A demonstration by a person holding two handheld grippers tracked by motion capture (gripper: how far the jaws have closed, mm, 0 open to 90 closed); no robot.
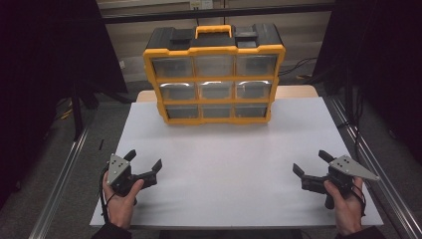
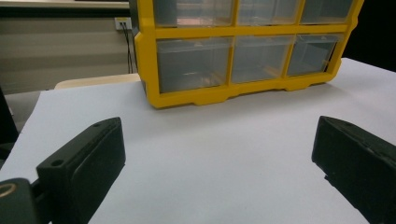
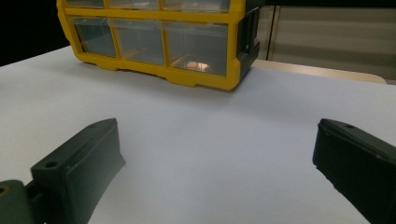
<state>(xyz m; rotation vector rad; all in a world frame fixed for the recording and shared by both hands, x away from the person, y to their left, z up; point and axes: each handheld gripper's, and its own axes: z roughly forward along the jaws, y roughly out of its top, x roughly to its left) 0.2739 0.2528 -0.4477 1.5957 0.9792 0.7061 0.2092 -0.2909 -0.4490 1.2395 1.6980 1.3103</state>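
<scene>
Both tongs, left (image 1: 146, 160) and right (image 1: 311, 162), are sitting wide open and empty near the desk's (image 1: 224, 159) front corners, aiming at the yellow drawer organizer (image 1: 214, 74) standing upright at the far edge, well apart from both.

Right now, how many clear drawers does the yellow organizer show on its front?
9, in three rows of three on the organizer: top row, middle row, bottom row. All look shut; none appear hidden.

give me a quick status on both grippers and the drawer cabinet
Left gripper open, empty. Right gripper open, empty. Yellow drawer cabinet upright at table's far edge, drawers shut. Nothing between.
</scene>
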